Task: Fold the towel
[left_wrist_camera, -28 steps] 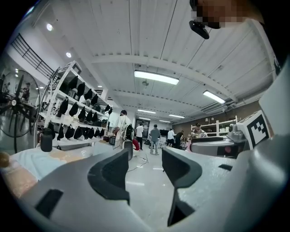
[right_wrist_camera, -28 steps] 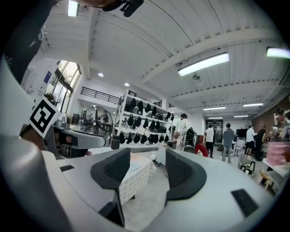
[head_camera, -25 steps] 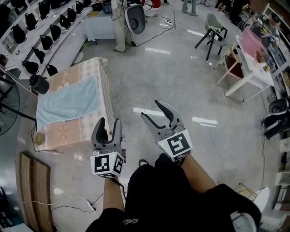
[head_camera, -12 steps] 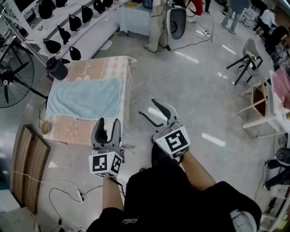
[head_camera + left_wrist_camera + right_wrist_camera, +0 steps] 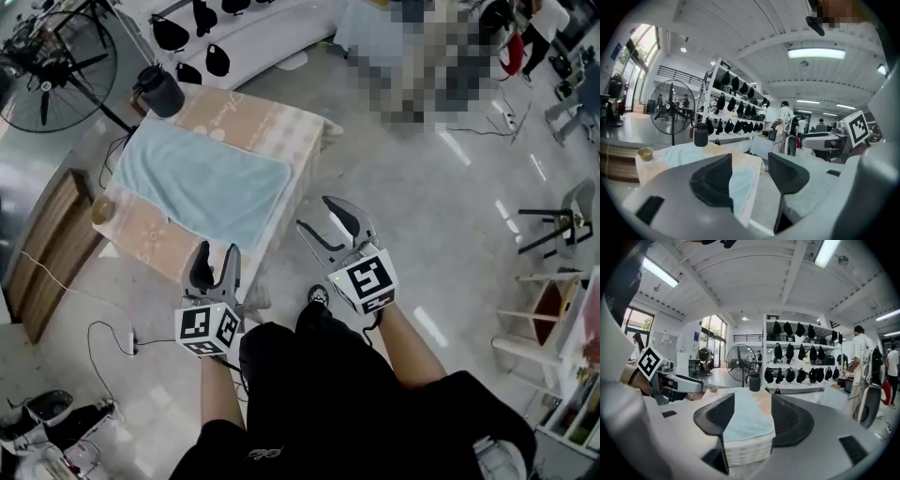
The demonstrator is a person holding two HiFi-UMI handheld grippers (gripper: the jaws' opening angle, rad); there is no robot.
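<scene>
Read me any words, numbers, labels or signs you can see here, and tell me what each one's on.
No text here is readable.
Cubes on the left claw and right claw: square code patterns only, no letters.
The blue wall sign: too small to read.
Pale mark on the person's black top: too blurred to read.

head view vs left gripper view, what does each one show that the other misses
Only the head view: the person's dark-clothed body, a wooden board on the floor, and the left gripper seen whole from above, jaws apart and empty.
Only the left gripper view: the ceiling light and the bright windows.
Both: the blue towel spread flat on the table, the dark jug, the fan and the right gripper, also open.
</scene>
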